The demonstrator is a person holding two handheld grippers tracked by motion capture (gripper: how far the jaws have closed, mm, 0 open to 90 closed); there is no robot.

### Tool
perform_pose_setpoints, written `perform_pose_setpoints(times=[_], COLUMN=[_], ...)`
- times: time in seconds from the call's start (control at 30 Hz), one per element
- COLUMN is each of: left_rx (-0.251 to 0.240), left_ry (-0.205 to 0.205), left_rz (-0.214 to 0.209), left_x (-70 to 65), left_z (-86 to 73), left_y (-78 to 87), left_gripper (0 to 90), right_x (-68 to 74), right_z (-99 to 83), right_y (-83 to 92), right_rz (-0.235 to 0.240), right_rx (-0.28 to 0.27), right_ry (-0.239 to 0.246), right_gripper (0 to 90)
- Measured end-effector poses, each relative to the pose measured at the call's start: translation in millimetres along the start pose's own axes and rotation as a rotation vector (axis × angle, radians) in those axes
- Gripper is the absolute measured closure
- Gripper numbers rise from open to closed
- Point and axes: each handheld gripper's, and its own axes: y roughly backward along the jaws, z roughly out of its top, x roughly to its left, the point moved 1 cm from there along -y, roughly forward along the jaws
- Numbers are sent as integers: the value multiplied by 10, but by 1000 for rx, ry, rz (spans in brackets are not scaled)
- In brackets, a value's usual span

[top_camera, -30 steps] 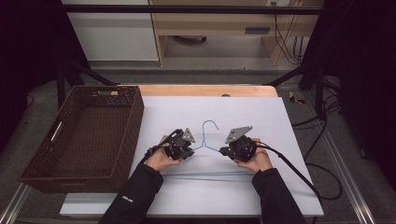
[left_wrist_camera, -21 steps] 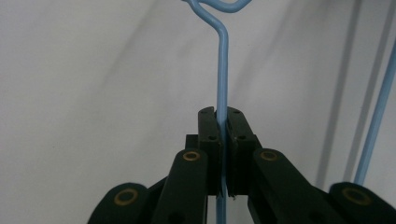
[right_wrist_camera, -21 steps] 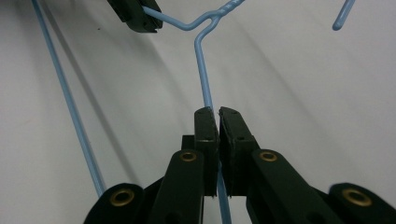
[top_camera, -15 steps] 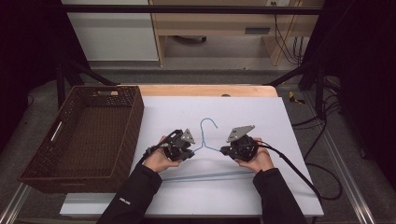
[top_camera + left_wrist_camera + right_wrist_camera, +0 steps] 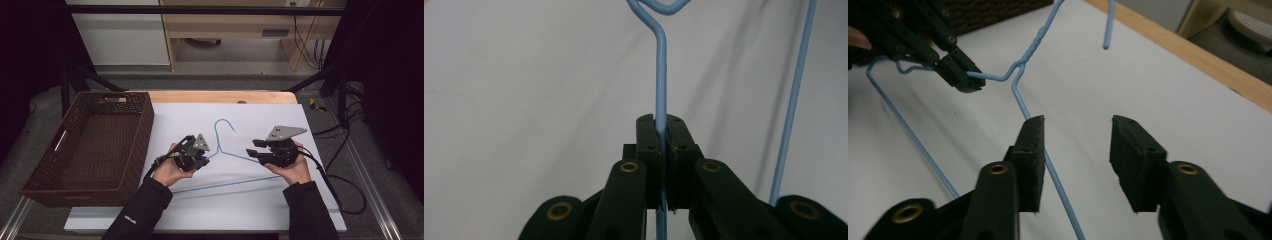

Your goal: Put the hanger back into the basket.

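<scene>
A blue wire hanger (image 5: 218, 131) lies on the white tabletop (image 5: 265, 117), hook toward the far side. My left gripper (image 5: 206, 159) is shut on the hanger's left shoulder wire (image 5: 661, 65), close to the twisted neck; its pads (image 5: 647, 137) pinch the wire between them. The right gripper view shows that left gripper (image 5: 970, 82) clamping the wire beside the neck (image 5: 1030, 45). My right gripper (image 5: 1077, 130) is open, and the hanger's right shoulder wire runs along the inner face of one jaw. In the high view the right gripper (image 5: 251, 148) hovers just right of the hanger.
A brown wicker basket (image 5: 145, 130) stands at the table's left. A wooden strip (image 5: 215, 96) edges the far side. The right gripper's black cable (image 5: 335, 190) trails off the right edge. A shelf and cables stand on the floor beyond.
The right hand has shifted slightly to the right. The left gripper keeps its hold on the hanger in nearly the same place.
</scene>
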Motion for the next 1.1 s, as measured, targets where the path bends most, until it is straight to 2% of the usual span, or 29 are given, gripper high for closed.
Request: perform_pose_setpoints(times=[0.13, 0.2, 0.33, 0.57, 0.7, 0.87, 0.93, 1.1], left_rx=[-8, -23, -55, -81, -89, -110, -104, -126], left_ry=[10, 22, 62, 116, 142, 159, 158, 174], left_rz=[43, 59, 106, 166, 194, 225, 240, 272], left_x=[-22, -26, 10, 99, 167, 193, 215, 256], left_z=[30, 35, 25, -18, -58, -74, -81, -129], left_y=[127, 195, 335, 549, 639, 770, 840, 990], left_gripper=[872, 871, 871, 871, 871, 871, 871, 871], right_x=[-32, -52, -85, -140, -163, -193, -197, -183], right_z=[4, -2, -34, -122, -168, -234, -267, -329], right_y=[146, 212, 307, 389, 456, 526, 537, 613], right_rz=[-62, -90, -139, -164, -171, -205, -205, -221], right_rx=[-48, -70, -88, -99, -126, -145, -157, -200], right_ry=[-33, -61, -85, -124, -160, -183, -196, -223], right_gripper=[325, 274, 170, 102, 66, 49, 50, 50])
